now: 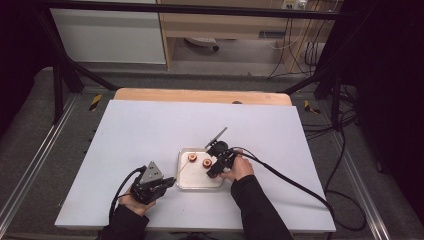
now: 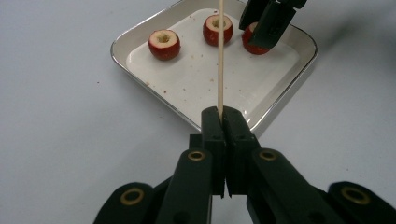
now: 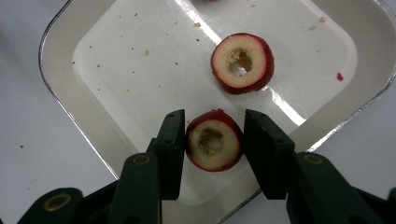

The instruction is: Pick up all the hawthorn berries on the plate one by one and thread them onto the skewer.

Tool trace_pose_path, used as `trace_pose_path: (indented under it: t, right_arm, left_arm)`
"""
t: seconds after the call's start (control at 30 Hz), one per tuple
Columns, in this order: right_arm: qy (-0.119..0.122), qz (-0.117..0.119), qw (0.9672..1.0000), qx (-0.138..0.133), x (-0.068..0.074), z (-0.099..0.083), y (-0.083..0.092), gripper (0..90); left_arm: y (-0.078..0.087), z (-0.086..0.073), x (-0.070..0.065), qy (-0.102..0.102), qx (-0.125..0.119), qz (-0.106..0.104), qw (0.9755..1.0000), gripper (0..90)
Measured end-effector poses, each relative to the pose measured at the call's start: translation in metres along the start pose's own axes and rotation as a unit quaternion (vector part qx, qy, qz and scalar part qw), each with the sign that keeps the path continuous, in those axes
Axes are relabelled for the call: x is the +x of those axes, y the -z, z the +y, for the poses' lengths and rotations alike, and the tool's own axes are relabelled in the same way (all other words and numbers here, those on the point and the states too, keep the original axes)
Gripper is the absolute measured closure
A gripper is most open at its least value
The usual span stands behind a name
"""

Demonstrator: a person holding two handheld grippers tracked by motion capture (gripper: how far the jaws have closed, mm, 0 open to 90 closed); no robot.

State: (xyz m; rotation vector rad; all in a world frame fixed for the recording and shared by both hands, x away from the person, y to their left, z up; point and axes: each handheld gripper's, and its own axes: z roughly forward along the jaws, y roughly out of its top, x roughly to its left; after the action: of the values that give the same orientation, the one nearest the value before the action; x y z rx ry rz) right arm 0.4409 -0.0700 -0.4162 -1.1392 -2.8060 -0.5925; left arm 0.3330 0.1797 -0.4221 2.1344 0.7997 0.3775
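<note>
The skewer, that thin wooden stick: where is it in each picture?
High view: skewer slants from the left gripper over the tray.
Left gripper view: upright at centre, pinched in the jaws.
Right gripper view: I cannot find it.
Shared landmark: the tray.

The left gripper (image 1: 159, 185) lies low over the near part of the counter (image 1: 140, 130), held in the person's left hand (image 1: 131, 201) with the dark-sleeved forearm coming in from the bottom edge; its fingers (image 2: 215, 126) are pressed together on a thin wooden skewer (image 2: 220, 56) that runs straight out ahead of them. The right gripper (image 1: 214, 167) is held in the right hand (image 1: 240, 169), angled down and towards the left, with its sleeve reaching in from below. Its fingers (image 3: 172, 140) stand apart on either side of a cored red fruit (image 3: 215, 140), the left finger at its skin, the right one just beside it.
</note>
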Motion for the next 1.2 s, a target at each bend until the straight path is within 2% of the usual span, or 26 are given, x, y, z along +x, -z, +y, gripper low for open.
trace_pose_path:
  t: [0.13, 0.2, 0.33, 0.43, 0.53, 0.57, 0.6, 0.7, 0.73, 0.77, 0.83, 0.87, 0.9, 0.93, 0.97, 1.0, 1.07, 1.1, 1.13, 1.17, 1.2]
  right_arm:
    - [-0.002, 0.0, 1.0, 0.001, 0.001, 0.0, 0.001, 60.2]
    - [-0.002, 0.002, 0.9999, -0.01, 0.002, -0.001, 0.004, 60.4]
    - [0.0, 0.01, 0.9983, -0.058, 0.004, -0.004, 0.023, 60.5]
    - [-0.009, 0.013, 0.9941, -0.108, 0.006, -0.008, 0.041, 60.5]
    - [-0.014, 0.017, 0.9854, -0.169, 0.008, -0.012, 0.057, 60.5]
    - [-0.019, 0.02, 0.9774, -0.21, 0.01, -0.015, 0.064, 60.6]
    - [-0.019, 0.02, 0.9774, -0.21, 0.01, -0.015, 0.064, 60.6]
    - [-0.036, 0.032, 0.9617, -0.27, 0.009, -0.021, 0.071, 60.6]
    - [-0.043, 0.036, 0.9554, -0.29, 0.009, -0.023, 0.073, 60.6]
    - [-0.058, 0.047, 0.9416, -0.328, 0.006, -0.027, 0.074, 60.7]
    - [-0.067, 0.061, 0.9264, -0.365, 0.005, -0.031, 0.074, 60.7]
    - [-0.067, 0.061, 0.9264, -0.365, 0.005, -0.031, 0.074, 60.7]
    - [-0.069, 0.061, 0.9198, -0.381, 0.004, -0.033, 0.073, 60.7]
    - [-0.077, 0.064, 0.9076, -0.408, 0.004, -0.036, 0.07, 60.7]
    - [-0.081, 0.069, 0.901, -0.421, 0.004, -0.037, 0.068, 60.7]
    - [-0.081, 0.069, 0.901, -0.421, 0.004, -0.037, 0.068, 60.7]
    - [-0.088, 0.078, 0.8888, -0.443, 0.005, -0.038, 0.065, 60.8]
    - [-0.088, 0.079, 0.8814, -0.457, 0.006, -0.039, 0.063, 60.8]
    - [-0.09, 0.089, 0.8676, -0.481, 0.007, -0.039, 0.06, 60.8]
    - [-0.09, 0.089, 0.8676, -0.481, 0.007, -0.039, 0.06, 60.8]
    - [-0.092, 0.092, 0.8602, -0.493, 0.008, -0.039, 0.059, 60.8]
  left_arm:
    - [0.0, 0.0, 0.0, 0.0, 0.0, 0.0, 1.0, 88.2]
    - [0.001, 0.0, 0.0, 0.001, -0.002, 0.002, 1.0, 88.2]
    - [0.003, 0.0, 0.0, 0.003, -0.01, 0.003, 0.9999, 88.2]
    - [0.004, 0.001, 0.0, 0.006, -0.018, 0.005, 0.9998, 88.2]
    - [0.006, 0.001, -0.001, 0.011, -0.028, 0.008, 0.9995, 88.2]
    - [0.007, 0.001, -0.001, 0.016, -0.033, 0.009, 0.9993, 88.2]
    - [0.008, 0.001, -0.001, 0.017, -0.036, 0.01, 0.9992, 88.2]
    - [0.011, 0.001, -0.001, 0.028, -0.05, 0.013, 0.9983, 88.2]
    - [0.012, 0.001, -0.001, 0.034, -0.053, 0.012, 0.9979, 88.2]
    - [0.012, 0.001, -0.001, 0.04, -0.057, 0.01, 0.9975, 88.2]
    - [0.013, 0.0, -0.001, 0.052, -0.062, 0.011, 0.9967, 88.1]
    - [0.013, 0.0, -0.001, 0.056, -0.063, 0.012, 0.9964, 88.1]
    - [0.013, 0.0, -0.002, 0.061, -0.063, 0.012, 0.996, 88.1]
    - [0.013, 0.0, -0.002, 0.066, -0.065, 0.014, 0.9956, 88.1]
    - [0.012, 0.0, -0.003, 0.072, -0.067, 0.013, 0.9951, 88.1]
    - [0.012, 0.0, -0.003, 0.08, -0.069, 0.01, 0.9943, 88.1]
    - [0.012, 0.0, -0.005, 0.089, -0.071, 0.011, 0.9935, 88.1]
    - [0.011, 0.001, -0.006, 0.091, -0.071, 0.011, 0.9933, 88.2]
    - [0.011, 0.001, -0.007, 0.092, -0.07, 0.011, 0.9932, 88.2]
    - [0.011, 0.001, -0.009, 0.095, -0.071, 0.012, 0.9928, 88.2]
    - [0.01, 0.002, -0.01, 0.097, -0.071, 0.012, 0.9927, 88.1]
